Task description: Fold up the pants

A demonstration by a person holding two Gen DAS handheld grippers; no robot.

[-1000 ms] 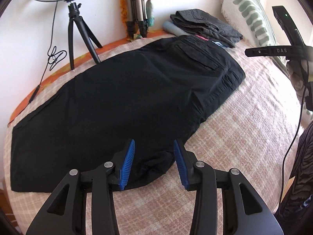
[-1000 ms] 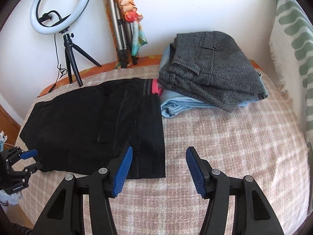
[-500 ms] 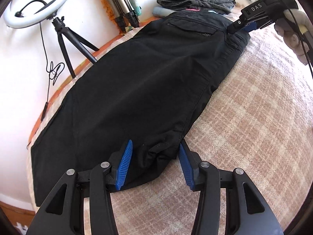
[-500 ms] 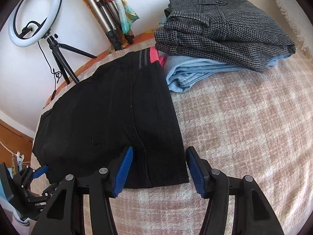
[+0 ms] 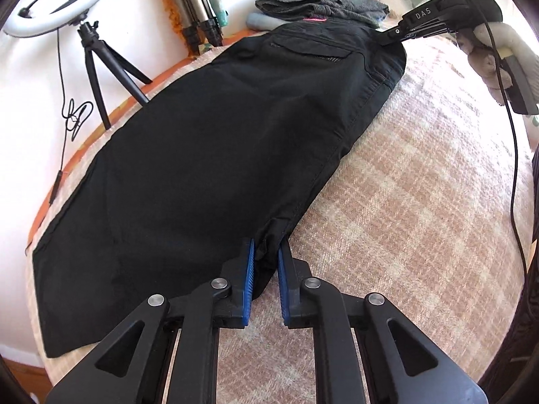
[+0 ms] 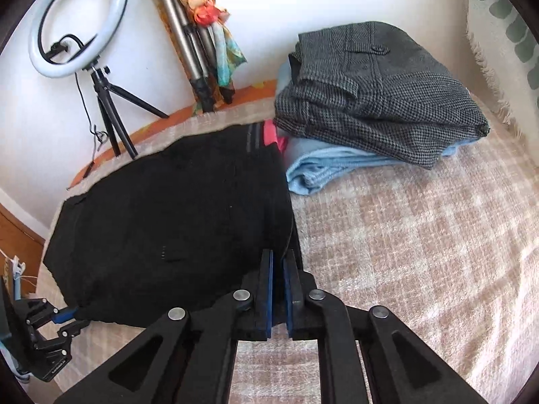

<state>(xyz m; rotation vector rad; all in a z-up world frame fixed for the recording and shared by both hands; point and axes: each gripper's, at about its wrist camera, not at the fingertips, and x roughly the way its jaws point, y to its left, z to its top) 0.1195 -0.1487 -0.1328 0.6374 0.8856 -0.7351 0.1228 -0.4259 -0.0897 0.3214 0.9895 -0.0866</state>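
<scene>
Black pants (image 5: pixel 209 141) lie lengthwise on the plaid bed cover, folded leg over leg, waist at the far end. My left gripper (image 5: pixel 265 252) is shut on a bunched bit of the pants' near edge around the crotch seam. My right gripper (image 6: pixel 278 262) is shut on the waist corner of the pants (image 6: pixel 175 222). The right gripper also shows in the left wrist view (image 5: pixel 397 32) at the far waist corner. The left gripper also shows in the right wrist view (image 6: pixel 72 316) at the pants' lower left edge.
A stack of folded grey tweed pants (image 6: pixel 374 94) over light blue jeans (image 6: pixel 323 168) sits beyond the waist. A ring light on a tripod (image 6: pixel 77 23) and a folded tripod (image 6: pixel 188 47) stand by the wall. A patterned pillow (image 6: pixel 505 17) lies at right.
Both grippers moved forward onto the pants and closed: the left on the crotch edge, the right on the waist corner. Both were open before.
</scene>
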